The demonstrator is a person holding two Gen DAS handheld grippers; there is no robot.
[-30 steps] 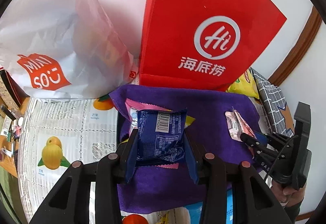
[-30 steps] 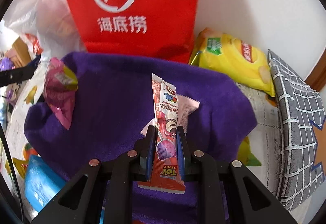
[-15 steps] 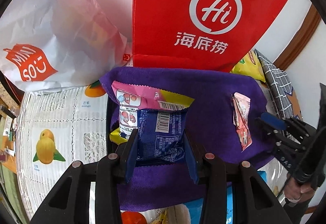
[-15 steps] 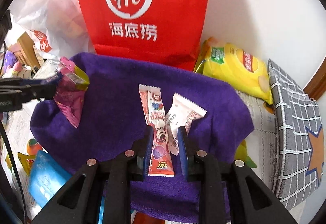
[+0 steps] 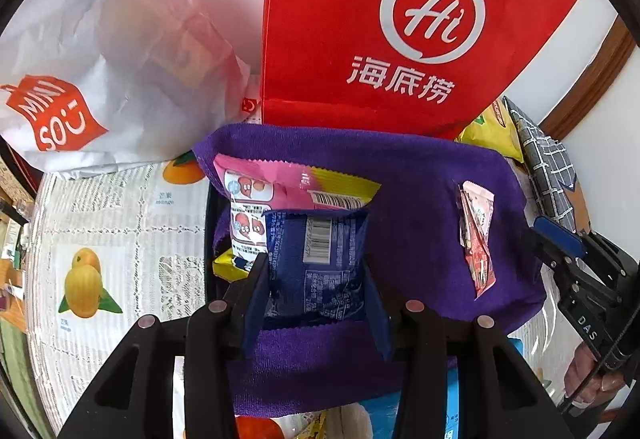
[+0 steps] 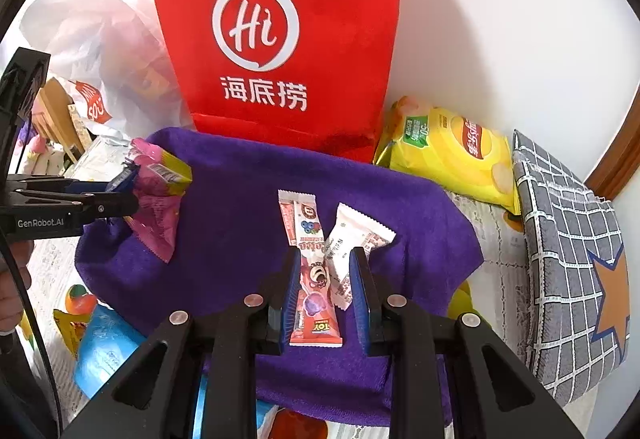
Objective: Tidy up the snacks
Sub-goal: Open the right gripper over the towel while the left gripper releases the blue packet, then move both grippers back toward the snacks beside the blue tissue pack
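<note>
A purple towel (image 5: 416, 207) (image 6: 248, 207) lies in front of a red paper bag (image 5: 400, 19) (image 6: 280, 31). My left gripper (image 5: 316, 263) is shut on a dark blue snack packet (image 5: 320, 263), held over a pink and yellow packet (image 5: 280, 187) at the towel's left side. My right gripper (image 6: 324, 259) is open; a red and pink Toy Story stick packet (image 6: 308, 267) and a white stick packet (image 6: 352, 243) lie on the towel between its fingers. The stick packets also show in the left wrist view (image 5: 476, 235).
A white Miniso bag (image 5: 100, 59) stands at the left of the red bag. A yellow chip bag (image 6: 448, 151) and a grey checked pouch (image 6: 568, 259) lie at the right. A light blue packet (image 6: 104, 351) lies by the towel's near left corner.
My right gripper has opened and let go of the Toy Story stick packet, which now lies on the towel beside the white one. My left gripper lowered the blue packet toward the pink packet.
</note>
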